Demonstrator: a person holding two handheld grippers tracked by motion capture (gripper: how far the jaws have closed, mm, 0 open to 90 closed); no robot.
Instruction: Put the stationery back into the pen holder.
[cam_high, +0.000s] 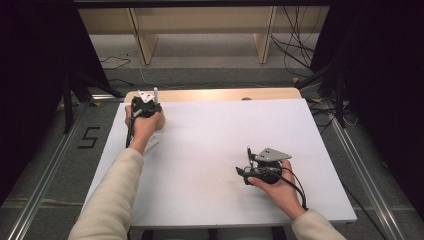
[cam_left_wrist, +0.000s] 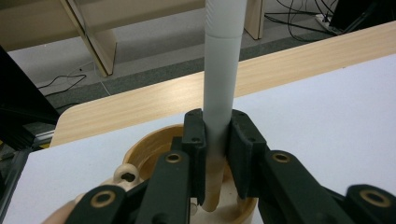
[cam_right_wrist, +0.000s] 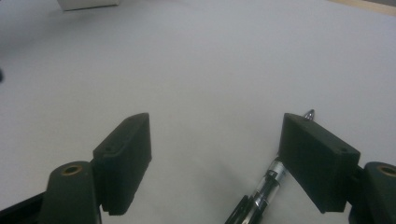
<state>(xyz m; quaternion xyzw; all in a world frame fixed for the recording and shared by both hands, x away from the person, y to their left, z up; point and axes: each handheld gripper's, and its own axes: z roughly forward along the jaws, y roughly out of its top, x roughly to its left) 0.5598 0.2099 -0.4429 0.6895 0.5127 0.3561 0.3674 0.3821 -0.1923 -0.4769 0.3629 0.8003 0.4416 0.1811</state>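
A white table top (cam_high: 215, 165) sits over a pale wooden board whose far edge (cam_high: 215, 94) shows beyond it. Grey floor, wooden shelf legs and loose cables lie behind, with dark stands to either side.

Left gripper (cam_high: 145, 107): held at the far left corner of the table, directly above a round wooden holder (cam_left_wrist: 154, 144). In the left gripper view its jaws are pressed together on a grey pen (cam_left_wrist: 219, 93), which stands upright between the pads. The pen's lower end reaches down inside the holder's rim; whether it touches the bottom cannot be told. The upper part of the pen rises out of the top of that view. In the high view the pen (cam_high: 155, 94) shows as a short pale stick above the gripper. A small rounded wooden piece (cam_left_wrist: 125, 174) lies inside the holder, beside the left jaw.

Right gripper (cam_high: 248, 172): held low over the near right part of the table, well apart from the left one. In the right gripper view its jaws stand spread wide with nothing between the pads. A second pen (cam_right_wrist: 261, 191), dark with a clear section and a metal tip, lies on the white surface just beside and partly under the right-hand jaw, outside the gap.

A small white box (cam_right_wrist: 88, 3) sits at the far edge of the right gripper view.
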